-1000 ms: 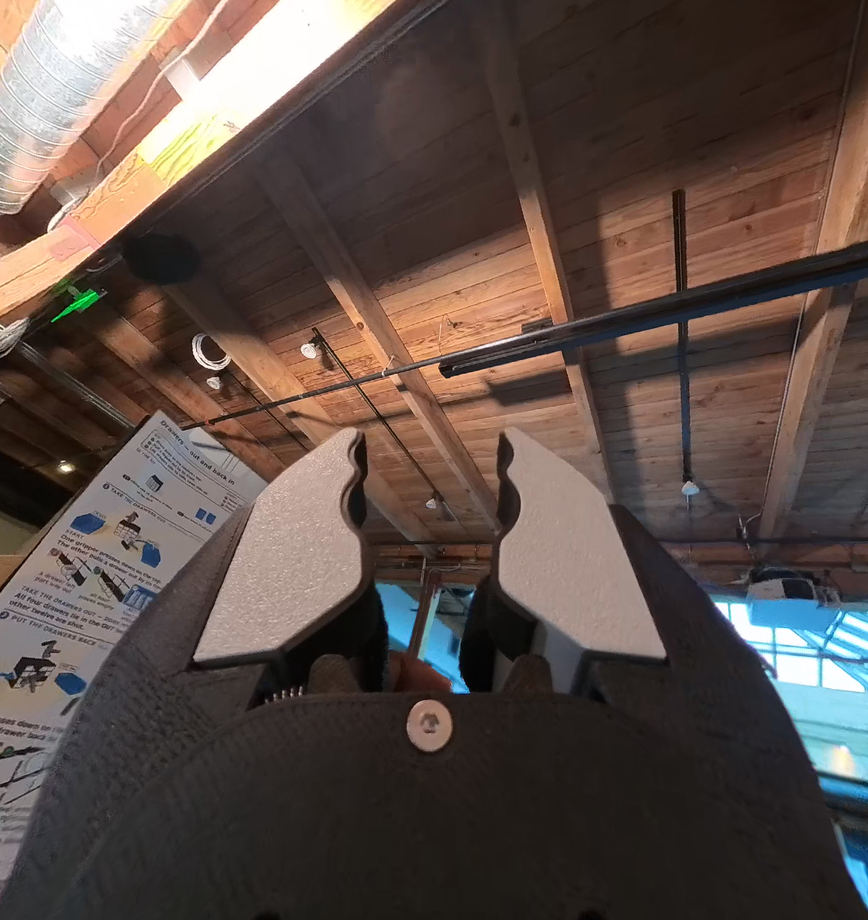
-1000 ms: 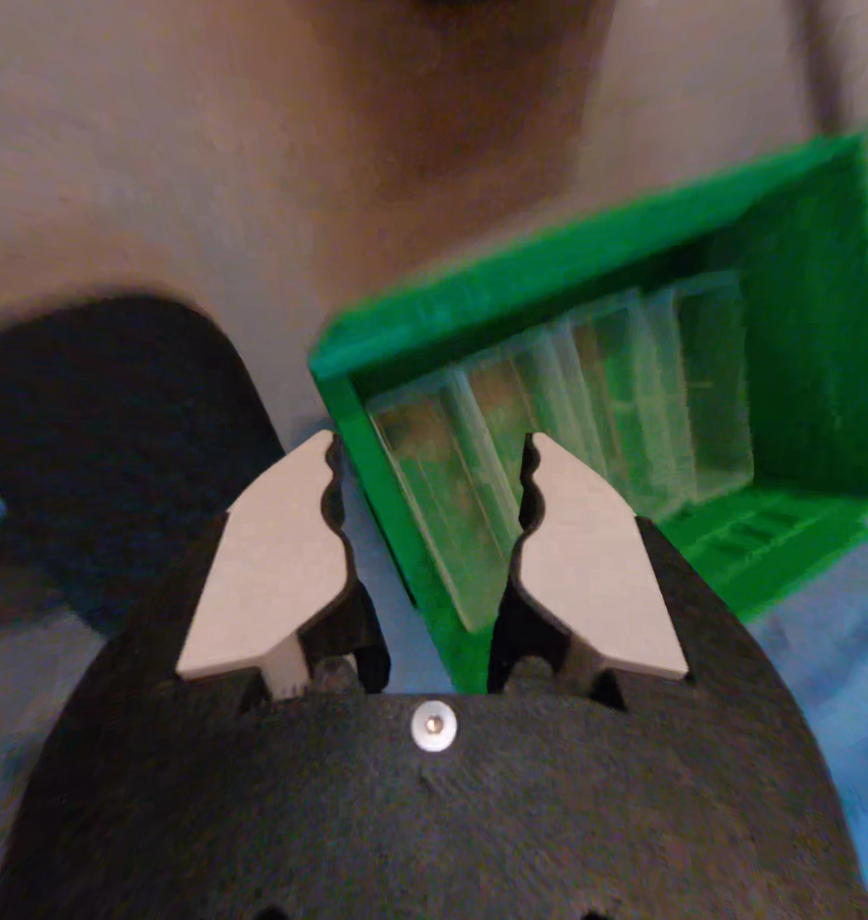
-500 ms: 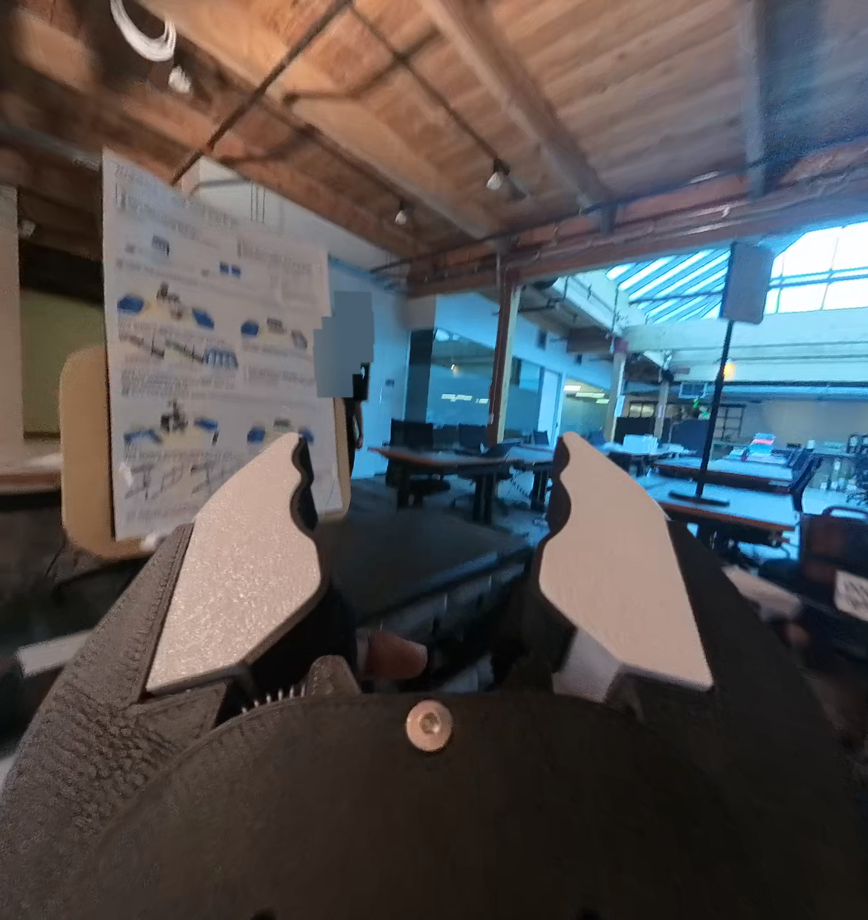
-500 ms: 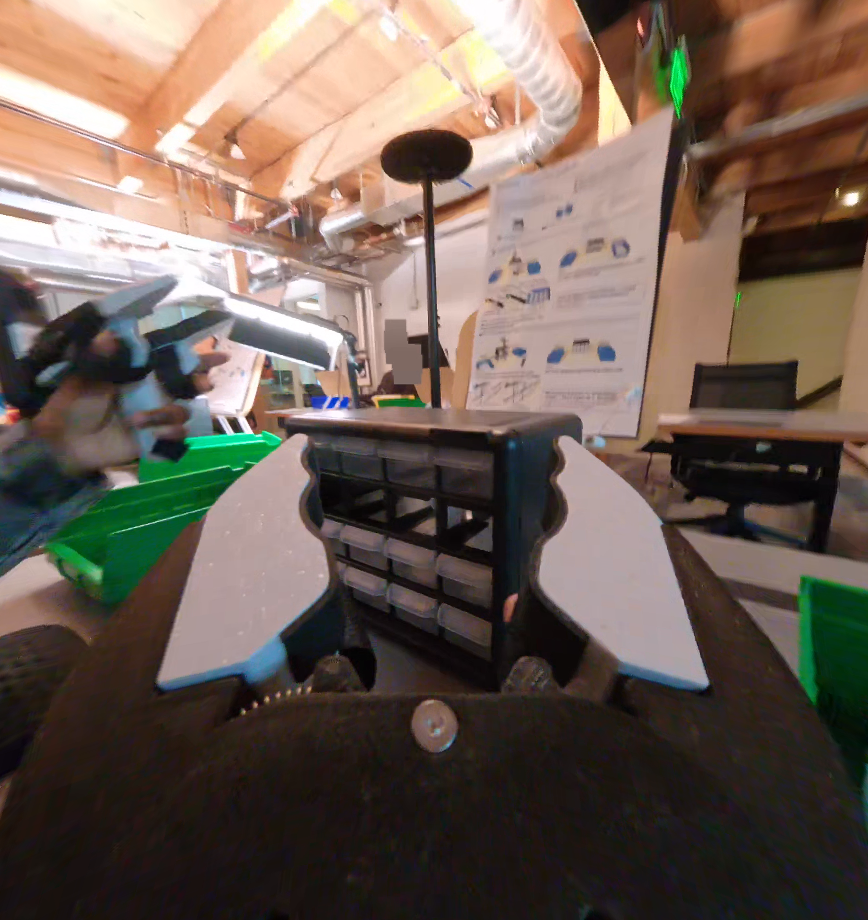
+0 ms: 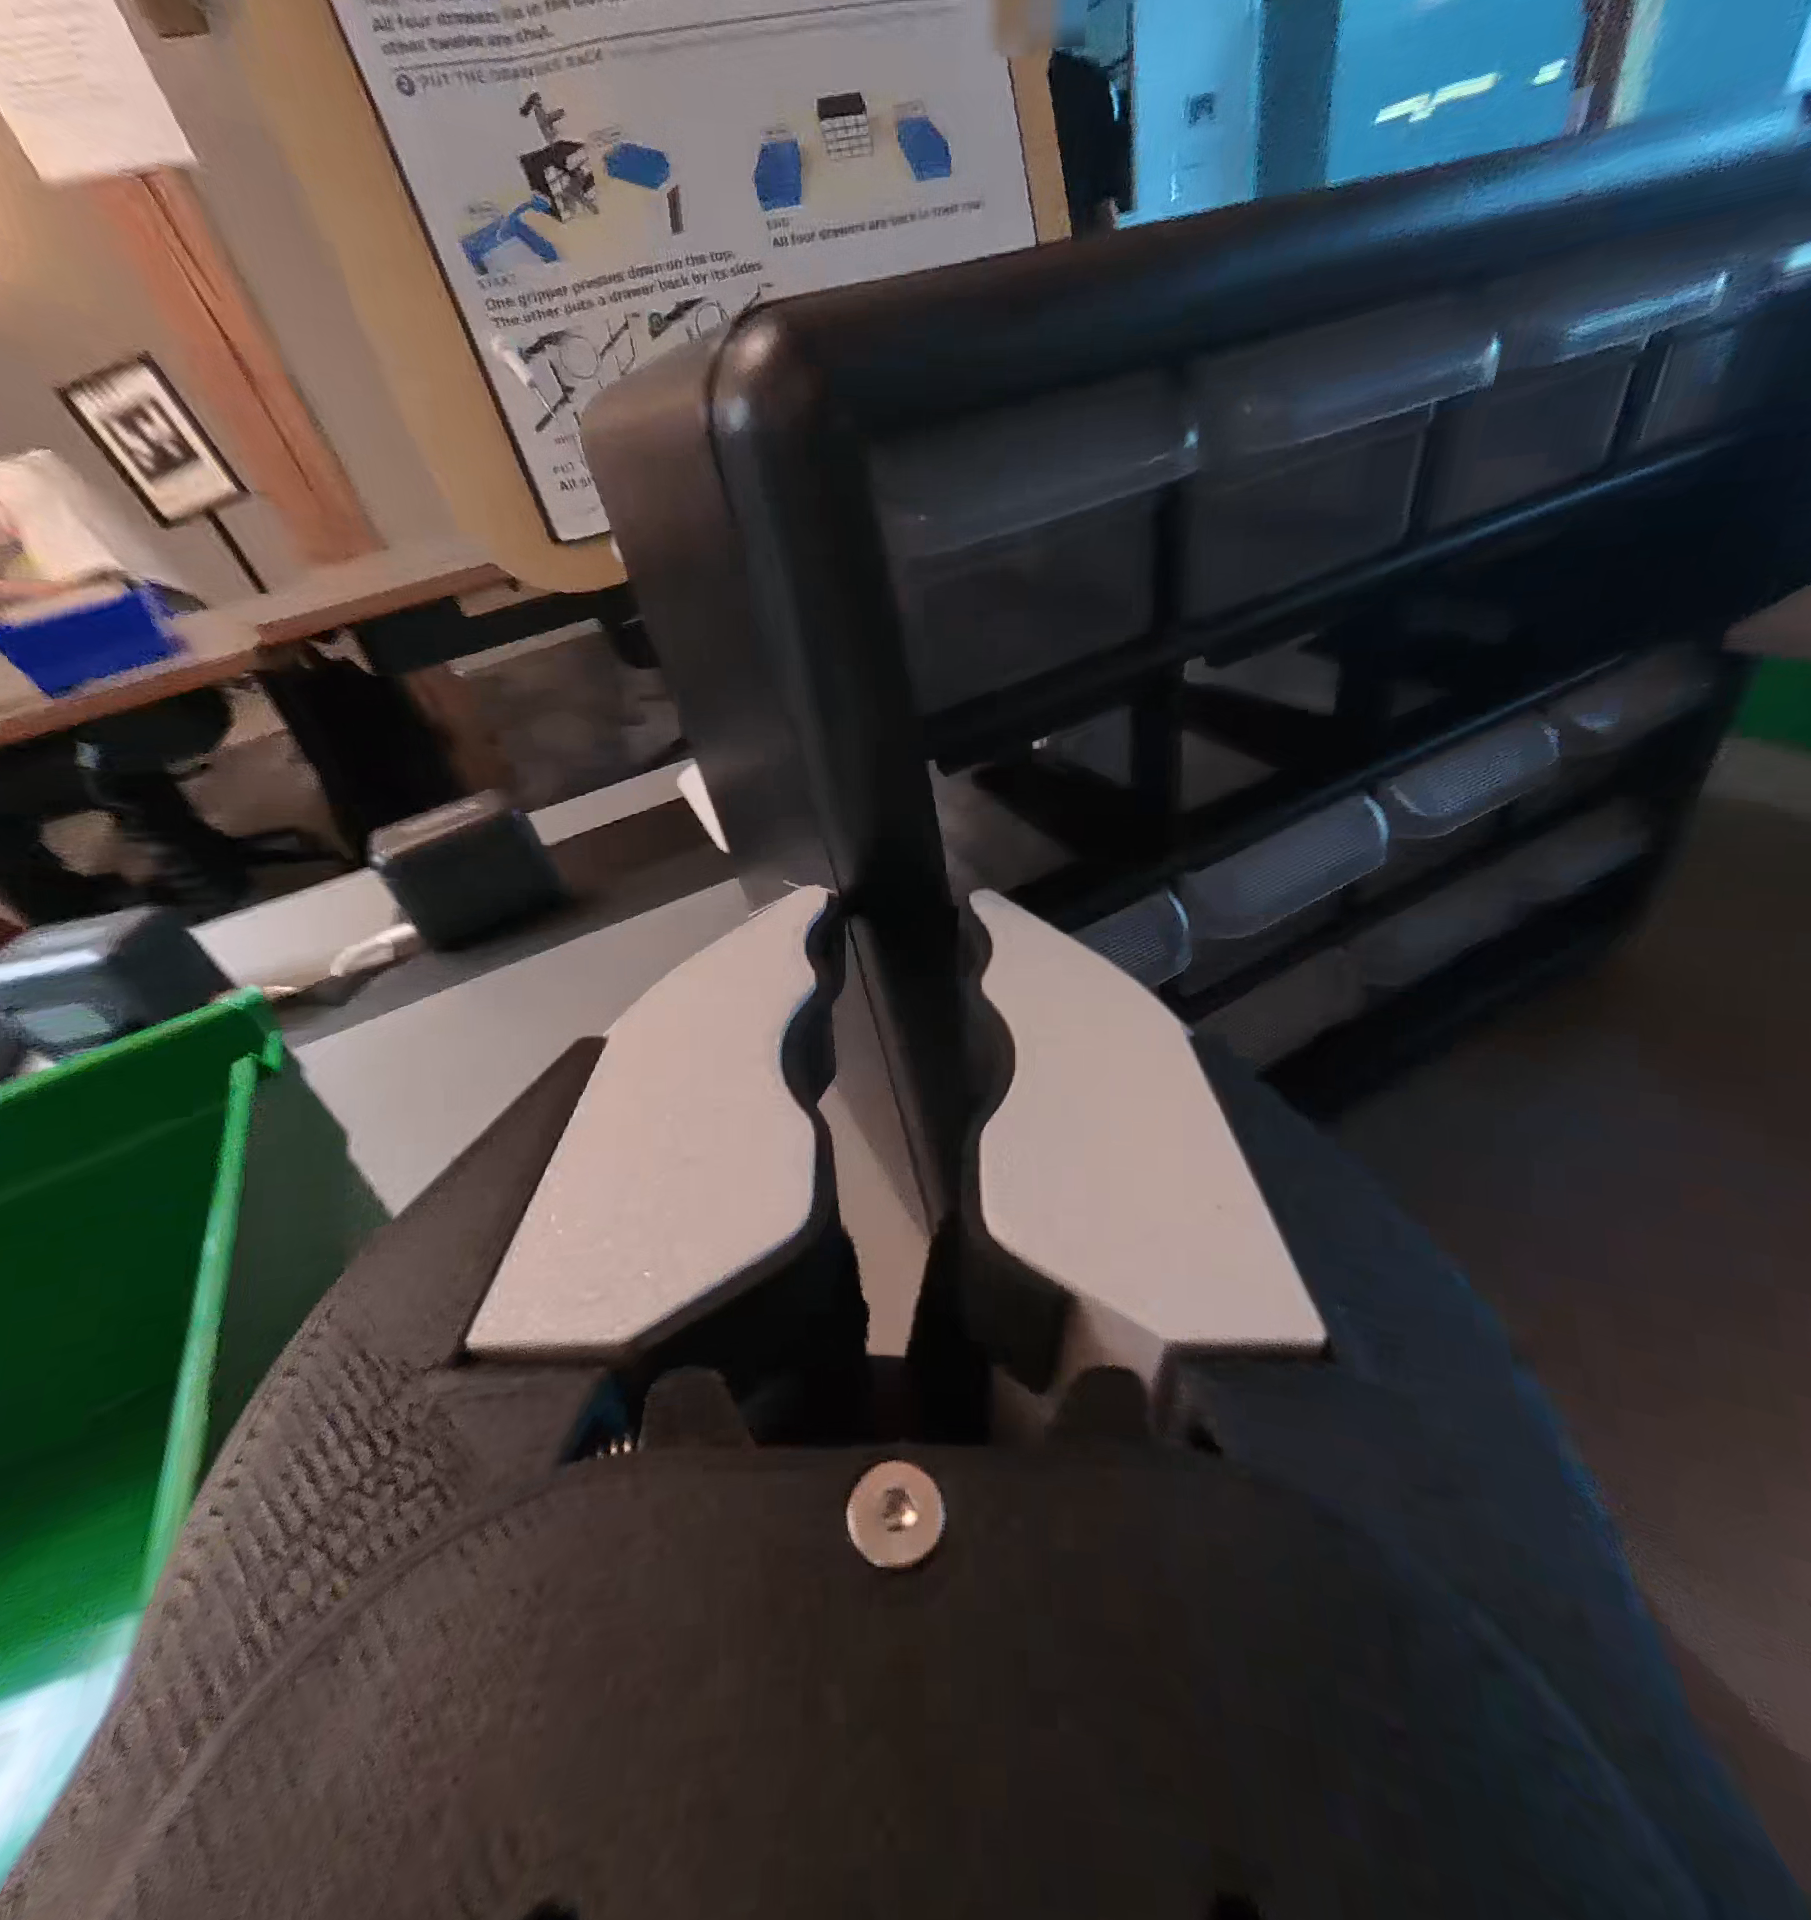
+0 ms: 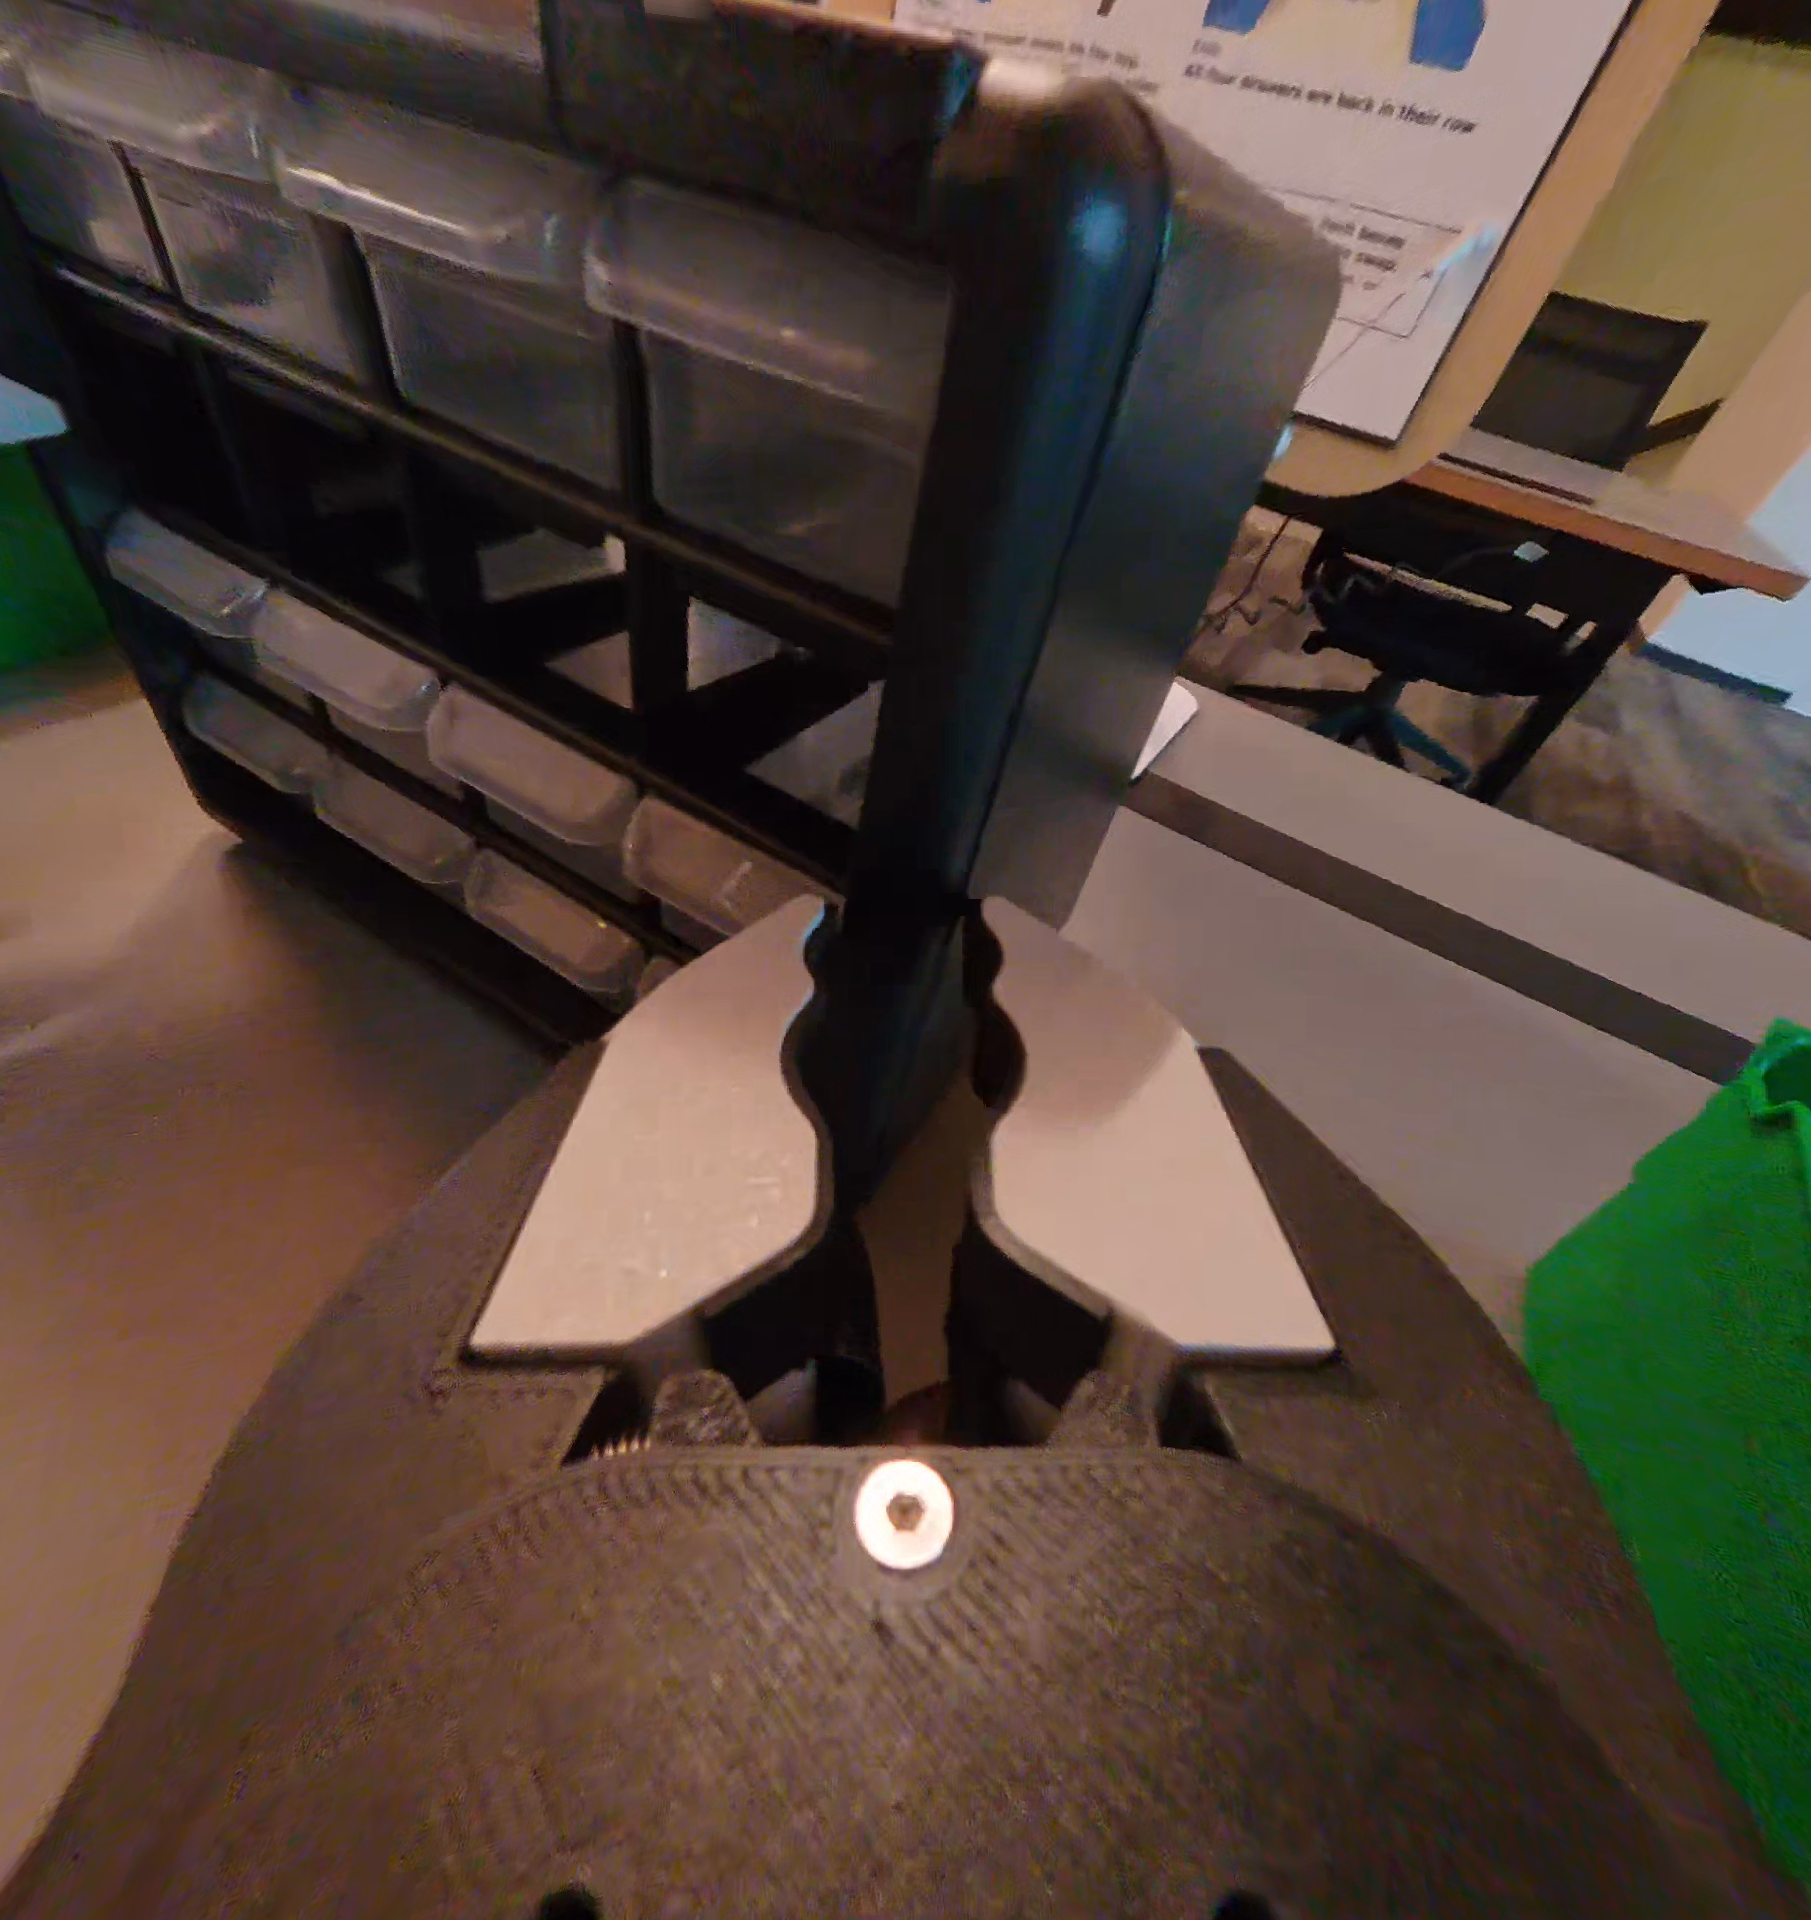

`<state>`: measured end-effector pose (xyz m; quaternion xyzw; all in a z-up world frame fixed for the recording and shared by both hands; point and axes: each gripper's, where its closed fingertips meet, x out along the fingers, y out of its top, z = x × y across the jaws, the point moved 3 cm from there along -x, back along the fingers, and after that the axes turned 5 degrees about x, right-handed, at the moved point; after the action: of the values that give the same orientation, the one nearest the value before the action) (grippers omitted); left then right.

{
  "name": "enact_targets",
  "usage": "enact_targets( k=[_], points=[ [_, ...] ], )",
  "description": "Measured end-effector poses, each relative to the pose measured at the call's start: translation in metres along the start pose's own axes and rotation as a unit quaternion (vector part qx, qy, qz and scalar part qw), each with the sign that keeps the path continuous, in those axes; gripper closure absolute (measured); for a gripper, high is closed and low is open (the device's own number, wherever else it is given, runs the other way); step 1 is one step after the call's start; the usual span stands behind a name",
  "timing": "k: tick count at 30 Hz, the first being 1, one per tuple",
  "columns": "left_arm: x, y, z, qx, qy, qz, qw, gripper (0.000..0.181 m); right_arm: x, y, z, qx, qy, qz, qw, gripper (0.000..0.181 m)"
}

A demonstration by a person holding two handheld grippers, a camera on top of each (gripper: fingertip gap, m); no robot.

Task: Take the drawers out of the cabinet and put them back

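Observation:
A black cabinet [image 5: 828, 623] with clear drawers [image 5: 1026, 540] stands on the grey table [image 5: 527, 1049]. Its top row holds several drawers, the second row [image 5: 1296, 717] is bare, and the lower rows hold drawers. My left gripper [image 5: 901, 925] is shut on the cabinet's left front edge, which runs up between its pads. In the right wrist view the cabinet [image 6: 1015, 468] shows from the other side, with its drawers [image 6: 755, 374] and bare second row [image 6: 527, 592]. My right gripper [image 6: 896, 920] is shut on the cabinet's right front edge.
A green bin [image 5: 80, 1299] sits at the near left of the cabinet and another green bin [image 6: 1711, 1351] at the near right. A small black box [image 5: 465, 878] lies behind on the left. A poster board [image 5: 693, 208] stands behind the cabinet.
Both grippers swung down from the ceiling and the room to the cabinet. Their jaws went from wide open to closed on the cabinet's two front side edges.

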<state>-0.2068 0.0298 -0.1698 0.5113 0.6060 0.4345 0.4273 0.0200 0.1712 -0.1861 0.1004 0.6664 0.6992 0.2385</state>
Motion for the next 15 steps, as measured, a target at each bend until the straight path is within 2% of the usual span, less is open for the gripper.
enact_targets(
  k=[4, 9, 15],
  points=[
    [0.005, 0.000, 0.000, 0.021, 0.007, -0.015, 1.000, 0.161, 0.003, 0.000, 0.002, -0.042, -0.028, -0.010, 0.999, 0.158],
    [0.026, 0.000, -0.005, 0.023, 0.030, -0.027, 0.999, 0.161, 0.018, 0.001, 0.014, -0.025, -0.041, -0.025, 0.999, 0.159],
    [0.058, -0.001, -0.014, -0.006, 0.060, -0.026, 0.998, 0.162, 0.050, 0.004, 0.037, 0.003, -0.061, -0.031, 0.998, 0.160]
  ],
)
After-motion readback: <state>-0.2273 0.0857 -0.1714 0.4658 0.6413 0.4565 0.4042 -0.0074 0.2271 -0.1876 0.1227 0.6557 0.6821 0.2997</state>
